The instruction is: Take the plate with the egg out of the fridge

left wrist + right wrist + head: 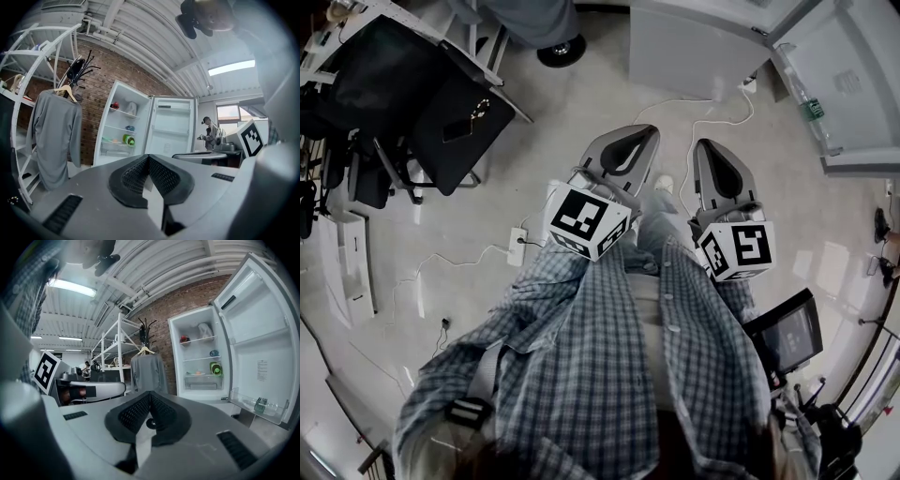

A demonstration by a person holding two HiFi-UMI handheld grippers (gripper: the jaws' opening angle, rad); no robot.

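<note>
With left claw [148, 159] and right claw [150, 397] both pressed together and empty, approach the open fridge [199, 348], spread one claw, and grip the plate [197, 373], right of frame centre on the lowest shelf, keeping it level.

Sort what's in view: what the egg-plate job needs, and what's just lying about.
Job: open fridge, plate with the egg, left claw, right claw, both shut and empty.

Lying about: grey shirt on a hanger, white rack, green container, door-shelf bottle, power strip.
</note>
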